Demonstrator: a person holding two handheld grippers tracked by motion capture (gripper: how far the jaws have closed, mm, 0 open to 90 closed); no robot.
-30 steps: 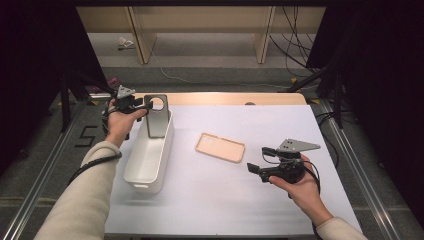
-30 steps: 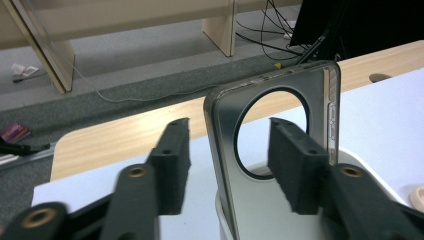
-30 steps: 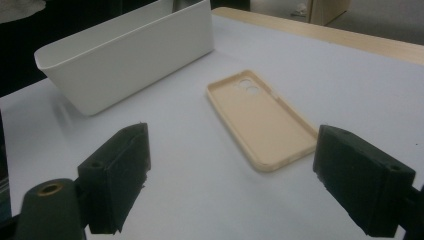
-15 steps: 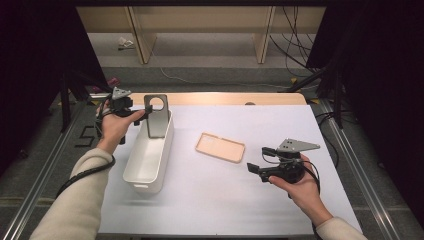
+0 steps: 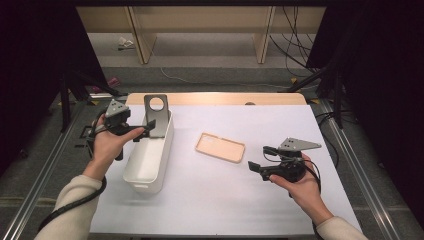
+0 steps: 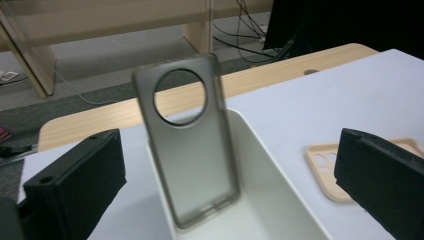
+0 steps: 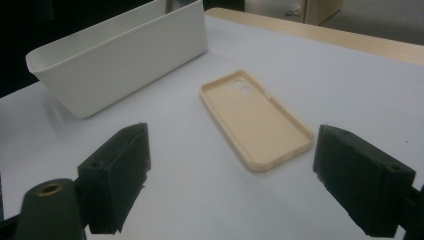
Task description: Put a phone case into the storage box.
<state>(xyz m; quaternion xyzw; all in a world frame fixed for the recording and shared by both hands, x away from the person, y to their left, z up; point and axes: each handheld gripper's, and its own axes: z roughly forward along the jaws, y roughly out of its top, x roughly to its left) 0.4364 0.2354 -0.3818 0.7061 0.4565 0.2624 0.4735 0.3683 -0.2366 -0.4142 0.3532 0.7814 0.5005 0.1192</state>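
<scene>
Both grippers are gaping empty: the left gripper (image 5: 148, 131) is facing the grey case (image 6: 189, 145) leaning upright in the white bin (image 5: 150, 165); a nudge could topple it.

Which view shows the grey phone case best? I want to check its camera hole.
The left gripper view: the grey phone case stands upright in the white bin, round hole facing the camera. The high view shows it small.

Cream sleeves, black left gripper (image 5: 145, 131) and right gripper (image 5: 256, 169) with blocky fingers (image 7: 116, 177), grey three-cornered plates, black cables.
</scene>
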